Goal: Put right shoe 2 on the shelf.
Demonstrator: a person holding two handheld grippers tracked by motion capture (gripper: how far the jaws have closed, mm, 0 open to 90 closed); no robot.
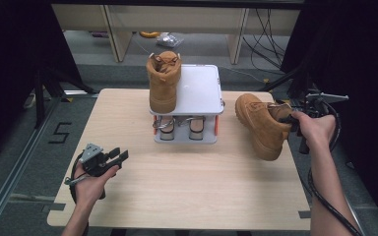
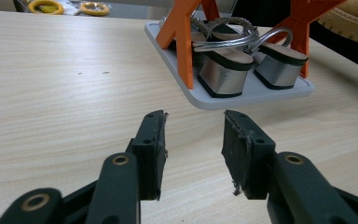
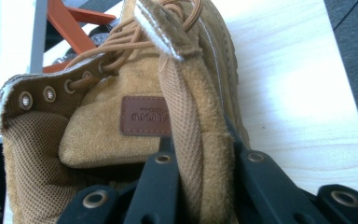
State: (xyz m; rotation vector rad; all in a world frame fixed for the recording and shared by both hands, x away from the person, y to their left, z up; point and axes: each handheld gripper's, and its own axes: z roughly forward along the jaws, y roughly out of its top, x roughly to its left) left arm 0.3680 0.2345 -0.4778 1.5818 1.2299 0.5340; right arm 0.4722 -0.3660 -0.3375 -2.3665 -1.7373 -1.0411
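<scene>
Left gripper (image 1: 120, 156): near the table's front left, held low in the person's left hand; its 2 jaws stand well apart with bare wood between them and nothing held. In the left gripper view (image 2: 193, 140) they point toward the rack's lower shelf.
Table (image 1: 187, 196): light wood top, bare across its near half.
Right gripper (image 1: 289, 119): at the right edge, in the person's right hand; its jaws are clamped on the collar of the held boot (image 1: 261, 123), 1 jaw inside the opening and 1 outside, as the right gripper view (image 3: 200, 182) shows.
Held boot: tan suede, tilted with its toe down and toward the person, sole turned to the rack, just right of it; whether its toe touches the table I cannot tell.
Rack (image 1: 199, 86): white 2-level stand with orange legs, at the middle of the far edge.
Sandals (image 1: 182, 127): a pair on the lower shelf, silver block heels toward the person.
Second boot (image 1: 163, 81): upright on the left side of the top shelf.
</scene>
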